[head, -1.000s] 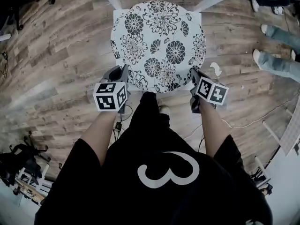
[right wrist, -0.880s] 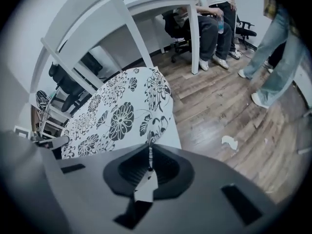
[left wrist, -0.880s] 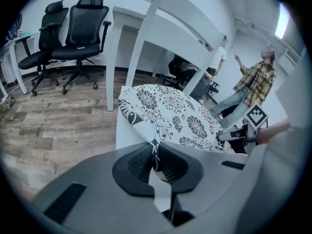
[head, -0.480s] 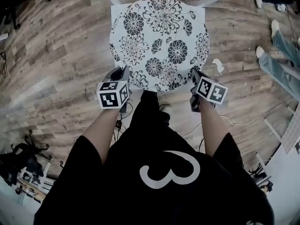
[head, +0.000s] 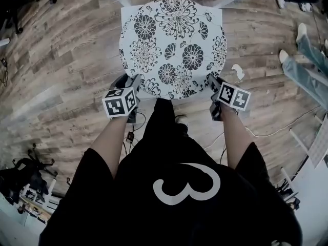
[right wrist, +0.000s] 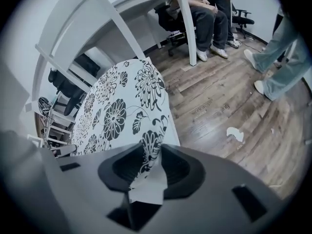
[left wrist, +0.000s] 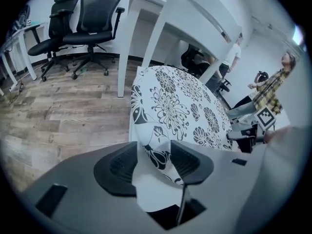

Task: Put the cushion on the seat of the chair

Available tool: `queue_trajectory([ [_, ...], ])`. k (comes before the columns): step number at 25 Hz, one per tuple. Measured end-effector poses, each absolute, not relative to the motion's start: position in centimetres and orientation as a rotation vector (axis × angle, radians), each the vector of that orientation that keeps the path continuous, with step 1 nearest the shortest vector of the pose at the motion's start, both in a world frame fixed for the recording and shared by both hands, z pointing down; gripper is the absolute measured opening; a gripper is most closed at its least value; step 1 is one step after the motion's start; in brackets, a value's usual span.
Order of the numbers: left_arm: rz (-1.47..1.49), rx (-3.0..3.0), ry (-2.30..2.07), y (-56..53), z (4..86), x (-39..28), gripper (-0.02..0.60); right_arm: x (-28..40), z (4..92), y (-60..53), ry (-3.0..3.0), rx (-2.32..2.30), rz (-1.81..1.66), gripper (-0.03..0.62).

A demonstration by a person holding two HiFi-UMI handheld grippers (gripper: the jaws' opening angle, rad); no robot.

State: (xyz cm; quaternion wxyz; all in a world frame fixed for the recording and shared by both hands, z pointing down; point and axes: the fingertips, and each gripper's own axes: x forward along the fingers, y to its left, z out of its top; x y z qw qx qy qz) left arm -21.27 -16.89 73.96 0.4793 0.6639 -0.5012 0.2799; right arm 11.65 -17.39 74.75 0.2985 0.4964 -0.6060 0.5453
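left gripper (left wrist: 155, 155): jaws opening, cushion (head: 171, 45) corner slack between them | right gripper (right wrist: 152, 162): jaws opening, other near corner between | cushion ahead, flat on chair seat (head: 126, 12) | likely letting go because placed

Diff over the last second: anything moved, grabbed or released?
Release under way: the left tool and right tool had the near edge of the cushion clamped. Now the jaws of both are opening, with the fabric still between them. Unchanged: the cushion lies flat on the seat of the chair, and both tools are at its near corners.
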Motion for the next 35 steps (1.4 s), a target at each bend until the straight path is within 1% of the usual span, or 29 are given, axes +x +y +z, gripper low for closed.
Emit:
queue_trajectory([
  [2,0.669,1.599,-1.234,-16.6,74.1,-21.7,0.258,11.6,74.7,-17.5,-1.625,1.302,1.451,0.129],
  [3,0.67,1.597,-1.24,-16.5,74.1,-21.9,0.273,11.4,74.6,-17.5,-1.637,1.291,1.454,0.15],
  [6,0.683,1.612,-1.265,-16.1,73.7,-22.7,0.302,11.1,74.3,-17.6,-1.66,1.296,1.448,0.254],
  [7,0.686,1.618,-1.277,-15.9,73.5,-22.9,0.31,11.5,74.1,-17.6,-1.658,1.321,1.431,0.279],
  [10,0.682,1.646,-1.307,-15.5,72.5,-23.1,0.316,13.1,73.6,-17.3,-1.641,1.405,1.365,0.311],
  [14,0.632,1.688,-1.341,-14.7,70.5,-22.9,0.316,14.4,71.9,-16.7,-1.688,1.443,1.331,0.314],
  [17,0.544,1.717,-1.385,-14.2,67.7,-22.7,0.316,14.8,69.0,-16.7,-1.787,1.46,1.282,0.314],
  [19,0.475,1.75,-1.402,-13.9,65.2,-22.0,0.316,14.8,66.1,-16.9,-1.872,1.454,1.252,0.301],
  [21,0.412,1.798,-1.391,-13.3,62.3,-20.7,0.316,14.4,62.4,-16.9,-1.98,1.439,1.245,0.26],
  [23,0.344,1.854,-1.363,-12.7,59.2,-19.0,0.316,13.4,58.0,-17.0,-2.131,1.388,1.235,0.195],
  [29,0.105,2.002,-1.261,-8.8,48.4,-13.4,0.314,10.4,44.4,-12.6,-2.545,1.078,1.167,0.04],
  [30,0.072,2.024,-1.253,-8.0,46.4,-12.7,0.313,10.0,42.3,-11.3,-2.597,1.0,1.157,0.028],
  [35,-0.078,2.176,-1.157,-2.8,35.8,-9.6,0.301,7.5,32.4,-4.1,-2.854,0.628,1.116,0.018],
])
